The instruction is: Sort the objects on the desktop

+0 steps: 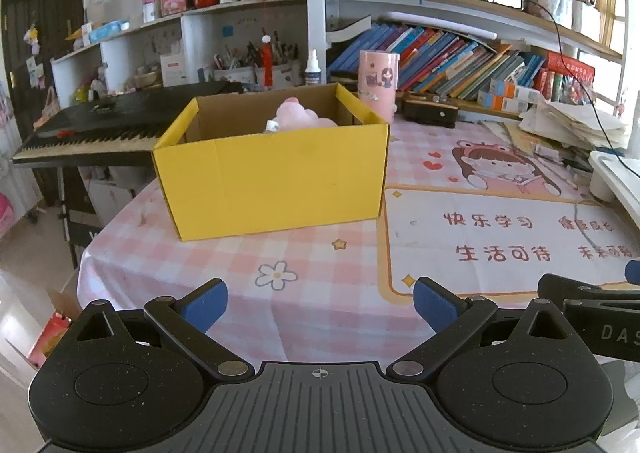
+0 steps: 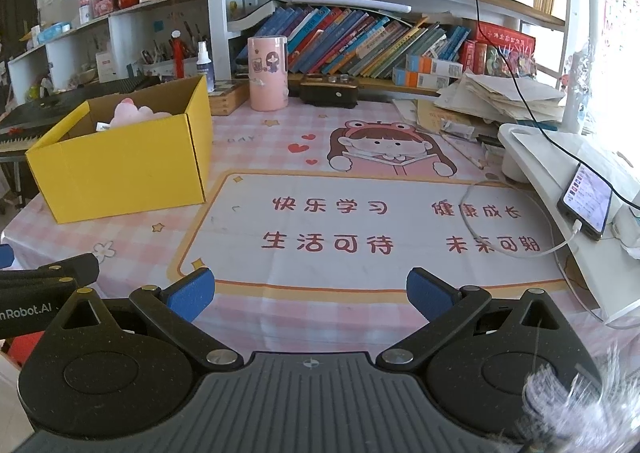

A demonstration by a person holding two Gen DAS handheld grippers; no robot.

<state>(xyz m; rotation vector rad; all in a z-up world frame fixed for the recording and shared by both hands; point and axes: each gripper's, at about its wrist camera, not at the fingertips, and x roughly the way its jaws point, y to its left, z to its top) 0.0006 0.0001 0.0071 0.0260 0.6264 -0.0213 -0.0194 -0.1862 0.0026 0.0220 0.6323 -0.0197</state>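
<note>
Both grippers hover low over the near edge of a desk (image 2: 400, 121) covered in pink checked cloth. The left gripper (image 1: 320, 307) is spread wide and holds nothing; the right gripper (image 2: 310, 295) is likewise released and empty.

A yellow box (image 1: 272, 177) stands at centre in the left view and at left in the right view. A pink plush (image 1: 298, 115) already lies inside it. No loose item lies on the printed mat in front, so sorting looks nearly finished.

Risks: a reach toward the right edge could snag the white cable (image 2: 516, 249) and drag the phone (image 2: 586, 201) off its white stand. A hard nudge could slide the light box.

Readable writing: the mat reads "快乐学习", "健康成长", "生活可待". The grippers show "DAS" and "nRobot.AI".
</note>
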